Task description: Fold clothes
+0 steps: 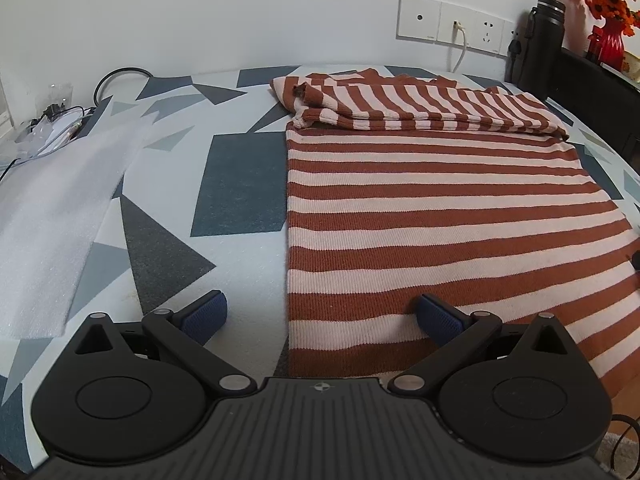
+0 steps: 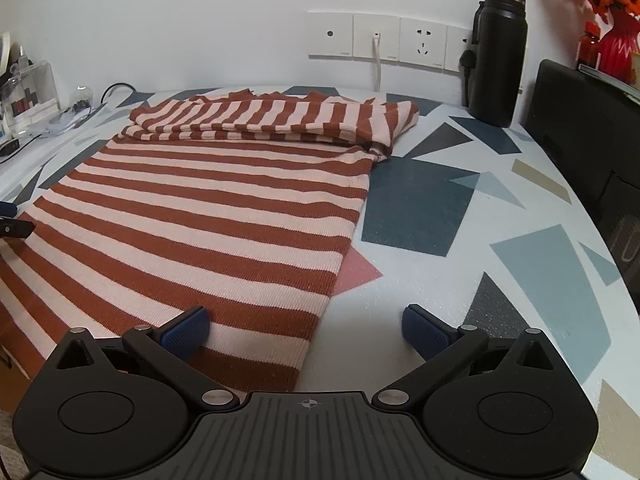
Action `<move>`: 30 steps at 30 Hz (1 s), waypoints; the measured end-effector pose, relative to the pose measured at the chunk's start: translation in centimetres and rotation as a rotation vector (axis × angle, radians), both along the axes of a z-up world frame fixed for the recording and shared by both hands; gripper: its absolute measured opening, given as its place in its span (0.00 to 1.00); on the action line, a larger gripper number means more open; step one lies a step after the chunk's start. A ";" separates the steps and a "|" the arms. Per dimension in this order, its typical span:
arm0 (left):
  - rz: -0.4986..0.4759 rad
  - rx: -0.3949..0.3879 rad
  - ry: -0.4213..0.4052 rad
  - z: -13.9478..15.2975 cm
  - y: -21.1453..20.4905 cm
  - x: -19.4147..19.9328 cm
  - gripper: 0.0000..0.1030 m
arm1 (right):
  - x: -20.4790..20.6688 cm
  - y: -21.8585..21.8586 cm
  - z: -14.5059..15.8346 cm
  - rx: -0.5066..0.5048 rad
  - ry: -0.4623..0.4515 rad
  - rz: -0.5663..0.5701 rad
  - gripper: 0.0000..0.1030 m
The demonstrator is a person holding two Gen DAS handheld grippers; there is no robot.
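Nearest, left tool (image 1: 320, 316) spread wide and released, one blue pad over bare desk (image 1: 248, 288), the other over the striped sweater (image 1: 432, 216), straddling its left hem edge without gripping anything

Likewise right tool (image 2: 306, 330) wide apart and empty, left pad above the sweater (image 2: 192, 216), right pad above the patterned desk (image 2: 440, 280), straddling the right hem edge

Just beyond, sweater body lying flat and smooth on the desk, rust and pale pink stripes running across, near hem at or slightly over the front desk edge

Farther back, sleeves and upper part already folded down into a rumpled band (image 1: 400, 108) across the top of the body, neckline edge bunched at its left end

Off to the left, white foam sheet (image 1: 56, 216) lying flat, apart from the sweater; cables and clutter behind it

At the far side, wall sockets (image 2: 376, 38), black bottle (image 2: 498, 52) standing near the sweater's far right corner, red vase with orange flowers (image 1: 610, 40) in the corner

Likely next: pinching both near corners and carrying the hem up over the folded band

Risks, as a judgement: pads closing on only the top layer, or beside the edge on bare desk, leaving one corner behind and skewing the fold; uneven lift dragging the loose sleeve band out of place; overshoot on the right sweeping knit into the bottle
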State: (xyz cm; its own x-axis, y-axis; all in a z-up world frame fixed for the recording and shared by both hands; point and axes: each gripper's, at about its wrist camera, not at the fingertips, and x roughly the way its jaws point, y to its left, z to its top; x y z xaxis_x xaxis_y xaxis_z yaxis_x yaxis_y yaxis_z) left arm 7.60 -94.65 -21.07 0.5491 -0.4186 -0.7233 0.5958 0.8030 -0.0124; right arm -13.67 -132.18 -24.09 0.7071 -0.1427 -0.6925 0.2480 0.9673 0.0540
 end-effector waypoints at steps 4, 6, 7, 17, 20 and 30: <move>-0.019 0.018 0.035 0.3 0.1 0.0 1.00 | -0.6 0.2 0.6 0.025 0.009 0.016 0.98; -0.034 0.036 0.056 0.5 0.1 -0.2 1.00 | -1.3 0.5 1.1 0.028 0.008 0.043 0.95; -0.050 0.040 0.058 0.5 0.2 -0.6 1.00 | -1.6 0.7 1.2 0.021 0.010 0.058 0.91; -0.154 0.040 0.056 0.6 0.2 -2.0 0.94 | -3.1 1.5 1.4 0.042 0.035 0.094 0.56; -0.190 0.023 0.042 0.7 0.6 -2.1 0.88 | -3.3 1.6 1.4 0.046 0.032 0.095 0.53; -0.202 -0.056 0.071 1.2 0.8 -2.4 0.15 | -2.6 1.9 1.2 0.112 -0.036 0.147 0.07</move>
